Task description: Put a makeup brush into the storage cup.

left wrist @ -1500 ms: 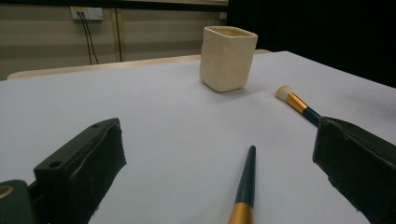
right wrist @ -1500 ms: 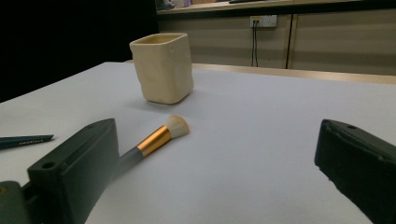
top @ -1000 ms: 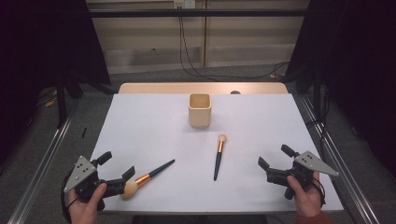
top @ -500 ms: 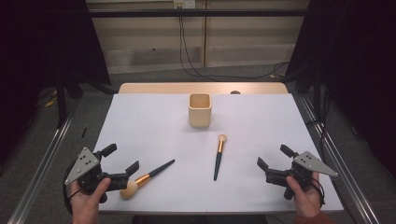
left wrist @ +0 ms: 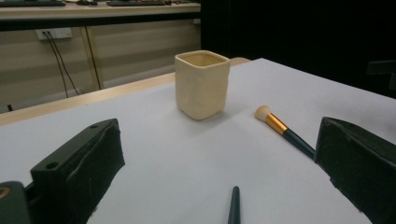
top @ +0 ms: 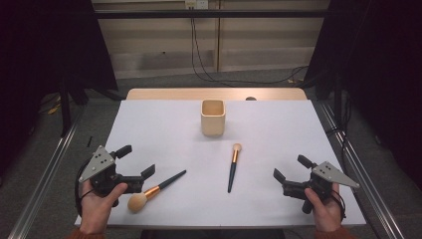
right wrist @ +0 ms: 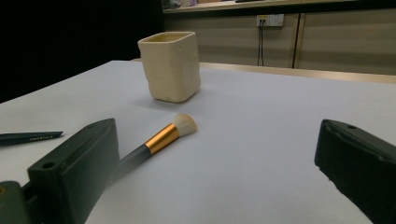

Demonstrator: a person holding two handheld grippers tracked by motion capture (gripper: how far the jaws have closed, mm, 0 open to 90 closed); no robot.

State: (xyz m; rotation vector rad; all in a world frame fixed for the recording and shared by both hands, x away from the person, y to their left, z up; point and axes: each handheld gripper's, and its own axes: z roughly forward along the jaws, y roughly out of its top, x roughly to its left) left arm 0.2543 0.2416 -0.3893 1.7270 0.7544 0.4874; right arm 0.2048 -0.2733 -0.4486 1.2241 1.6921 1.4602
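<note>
Even overhead light falls on the white table point(top: 278, 129), which reads bright against a near-black surround on both sides. The cream cup point(top: 213, 118) casts only a soft, short shadow. No glare shows on the matte top. In the gripper views, the black jaws at the bottom edges are soft and out of focus, and the back wall point(right wrist: 327, 42) is slightly blurred.

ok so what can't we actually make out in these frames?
- Inside of the square cream cup: its walls hide the bottom, all views.
- Large round-headed brush: in the left gripper view, the bottom edge cuts off all but its handle tip.
- Small dark-handled brush: right gripper view, handle blurred behind a jaw.
</note>
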